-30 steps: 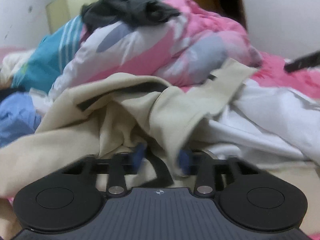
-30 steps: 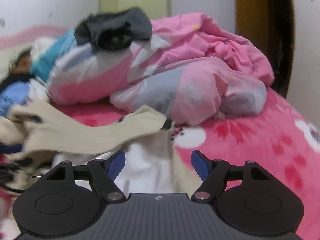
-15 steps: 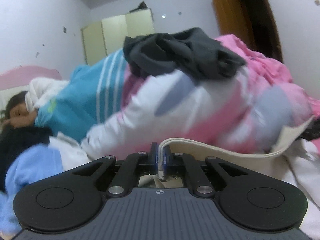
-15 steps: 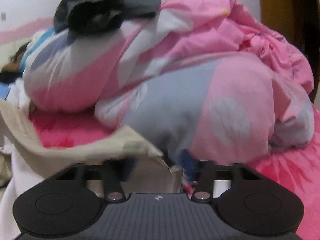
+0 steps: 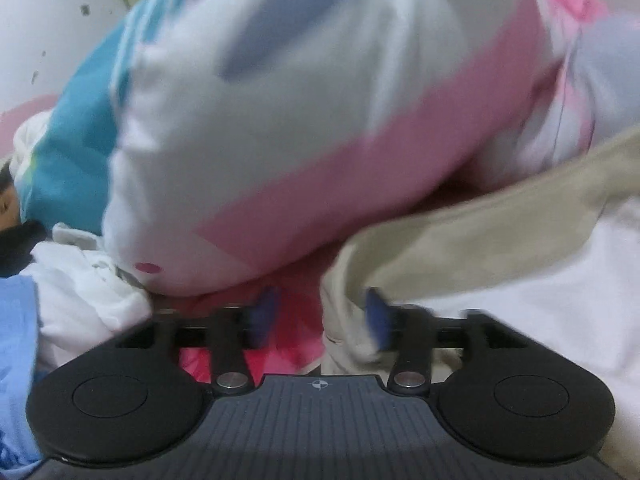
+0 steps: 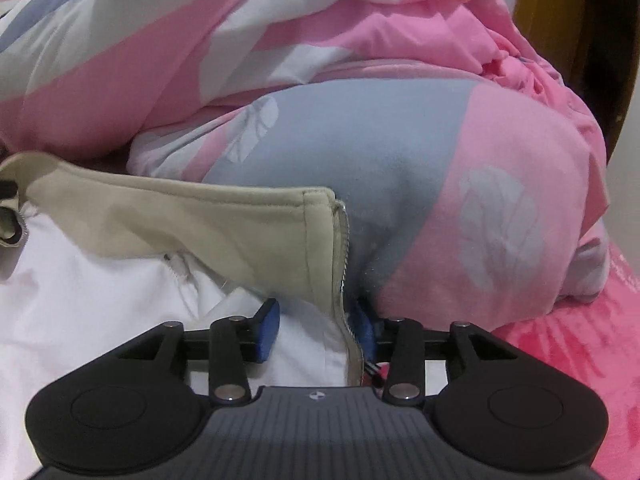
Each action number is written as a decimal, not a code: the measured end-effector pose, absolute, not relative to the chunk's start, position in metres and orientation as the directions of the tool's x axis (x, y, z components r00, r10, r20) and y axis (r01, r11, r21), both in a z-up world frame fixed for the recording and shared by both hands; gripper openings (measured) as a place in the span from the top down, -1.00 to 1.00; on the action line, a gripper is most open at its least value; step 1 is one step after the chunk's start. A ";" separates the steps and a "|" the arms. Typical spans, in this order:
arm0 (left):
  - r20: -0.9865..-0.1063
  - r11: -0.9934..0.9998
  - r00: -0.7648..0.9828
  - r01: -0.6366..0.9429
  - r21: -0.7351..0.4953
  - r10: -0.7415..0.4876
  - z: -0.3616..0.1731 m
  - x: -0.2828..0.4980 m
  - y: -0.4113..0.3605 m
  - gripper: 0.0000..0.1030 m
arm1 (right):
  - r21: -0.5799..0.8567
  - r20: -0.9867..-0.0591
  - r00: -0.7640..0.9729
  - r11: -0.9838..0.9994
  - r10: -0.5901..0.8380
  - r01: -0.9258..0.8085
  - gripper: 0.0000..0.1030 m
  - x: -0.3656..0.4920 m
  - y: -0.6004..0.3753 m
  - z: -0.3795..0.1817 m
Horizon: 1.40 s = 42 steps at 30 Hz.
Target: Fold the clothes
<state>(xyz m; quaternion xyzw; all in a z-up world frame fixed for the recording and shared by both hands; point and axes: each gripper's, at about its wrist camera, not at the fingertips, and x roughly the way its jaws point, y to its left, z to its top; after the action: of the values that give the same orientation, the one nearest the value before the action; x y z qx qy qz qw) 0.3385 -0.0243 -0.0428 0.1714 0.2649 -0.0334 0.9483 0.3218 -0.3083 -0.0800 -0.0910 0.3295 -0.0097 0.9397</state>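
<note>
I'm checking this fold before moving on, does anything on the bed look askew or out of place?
Yes. The beige zip-up garment lies crooked over the white garment, its zipper edge butted against the pink, white and grey-blue quilt, not laid flat. Both grippers are opening around its edge.

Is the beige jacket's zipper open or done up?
Open: the beige jacket edge lies loose, its zipper teeth bare, white lining showing beside them.

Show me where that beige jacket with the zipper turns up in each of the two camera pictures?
Left wrist view: the beige jacket runs from lower middle to the right edge, over white cloth.
Right wrist view: it lies left to centre, its zipper edge dropping between the gripper's fingers.
Shared landmark: the pink, white and grey quilt behind it.
</note>
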 end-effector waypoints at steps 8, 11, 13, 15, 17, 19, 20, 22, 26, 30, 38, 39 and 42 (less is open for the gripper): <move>-0.381 0.959 0.923 0.152 0.237 -0.052 0.044 0.229 0.025 -0.35 | -0.072 -0.553 0.832 0.997 -0.043 0.003 -0.39 0.234 -0.336 -0.016; -0.380 0.979 0.923 0.132 0.157 -0.064 0.063 0.179 0.061 -0.35 | 0.046 -0.543 0.840 0.999 0.014 0.012 -0.39 0.189 -0.347 0.009; -0.390 0.988 0.919 0.113 0.103 -0.064 0.072 0.146 0.088 -0.35 | 0.146 -0.547 0.832 0.989 0.088 -0.009 -0.39 0.151 -0.346 0.018; -0.403 0.993 0.912 0.100 0.055 -0.069 0.076 0.117 0.112 -0.35 | 0.186 -0.548 0.824 0.981 0.145 -0.049 -0.38 0.115 -0.331 0.023; -0.436 0.995 0.897 0.095 0.024 -0.075 0.066 0.096 0.126 -0.34 | 0.199 -0.527 0.831 0.977 0.177 -0.081 -0.34 0.081 -0.309 0.025; -0.477 0.997 0.876 0.082 -0.007 -0.076 0.048 0.079 0.138 -0.32 | 0.216 -0.496 0.841 0.969 0.217 -0.123 -0.24 0.050 -0.283 0.026; -0.493 0.997 0.867 0.070 -0.023 -0.072 0.039 0.071 0.143 -0.31 | 0.227 -0.482 0.838 0.961 0.254 -0.161 -0.23 0.038 -0.267 0.024; -0.521 0.995 0.848 0.056 -0.088 -0.094 0.020 0.057 0.152 -0.29 | 0.235 -0.465 0.824 0.943 0.323 -0.237 -0.21 0.017 -0.234 0.020; -0.532 0.990 0.839 0.046 -0.135 -0.112 -0.013 0.043 0.153 -0.19 | 0.342 -0.499 0.748 0.892 0.438 -0.294 -0.21 0.013 -0.175 -0.001; -0.486 0.998 0.874 0.051 0.048 -0.021 -0.032 0.039 0.133 -0.14 | 0.532 -0.570 0.674 0.836 0.469 -0.132 -0.21 0.043 -0.156 -0.035; -0.481 0.997 0.875 0.025 -0.072 -0.057 -0.041 0.060 0.161 -0.15 | 0.823 -0.509 0.601 0.552 0.616 0.132 -0.21 0.079 -0.168 -0.094; -0.479 0.997 0.876 0.031 -0.066 -0.059 -0.042 0.063 0.161 -0.15 | 0.833 -0.506 0.598 0.533 0.622 0.149 -0.21 0.083 -0.167 -0.099; -0.466 0.999 0.884 0.031 -0.011 -0.032 -0.046 0.071 0.155 -0.15 | 0.823 -0.520 0.599 0.544 0.609 0.162 -0.07 0.092 -0.160 -0.104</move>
<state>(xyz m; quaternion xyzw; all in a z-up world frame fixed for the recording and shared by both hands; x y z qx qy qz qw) 0.0707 0.1548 -0.0462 -0.0016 0.2398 -0.0162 0.9707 0.0919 -0.1600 -0.1036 0.4551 0.4235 0.1449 0.7697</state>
